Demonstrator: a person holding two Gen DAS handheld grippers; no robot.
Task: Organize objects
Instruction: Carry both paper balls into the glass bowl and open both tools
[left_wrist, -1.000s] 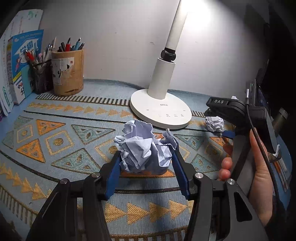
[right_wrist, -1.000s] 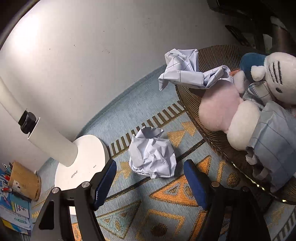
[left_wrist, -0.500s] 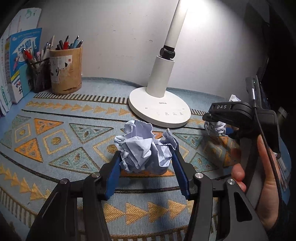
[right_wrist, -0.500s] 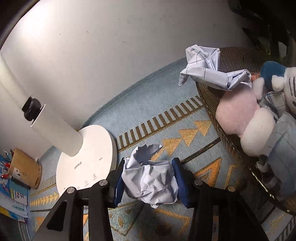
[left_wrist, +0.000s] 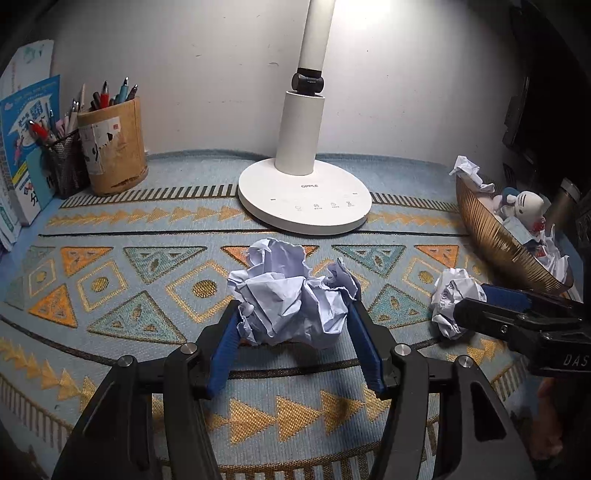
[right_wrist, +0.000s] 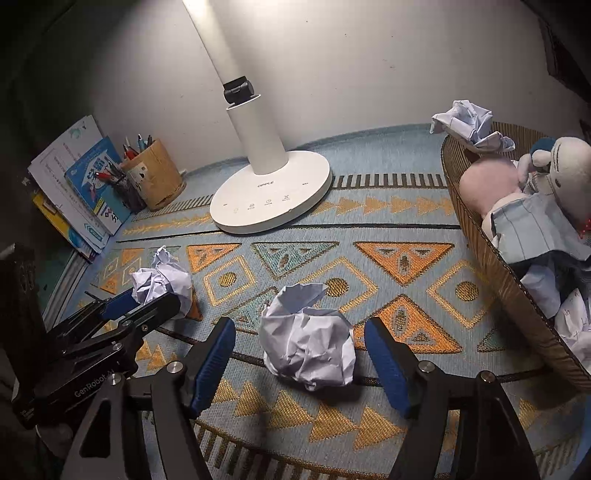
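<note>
My left gripper (left_wrist: 293, 328) is shut on a big crumpled paper ball (left_wrist: 291, 295) low over the patterned mat; it also shows at the left of the right wrist view (right_wrist: 162, 284). My right gripper (right_wrist: 299, 350) is open, its blue pads standing apart on either side of a smaller crumpled paper ball (right_wrist: 308, 350) that lies on the mat. That ball and the right gripper's fingers (left_wrist: 509, 299) show at the right of the left wrist view, the ball (left_wrist: 454, 299) at their tips.
A white desk lamp (left_wrist: 304, 203) stands at the back middle. A woven basket (right_wrist: 495, 266) with a plush toy (right_wrist: 565, 166) and paper is at the right. A pen holder (left_wrist: 114, 147) and books (left_wrist: 26, 147) are at the back left.
My right gripper, shut on the small ball half a second ago, has carried it toward the front and opened; the ball now rests on the mat. The left gripper keeps its ball.
</note>
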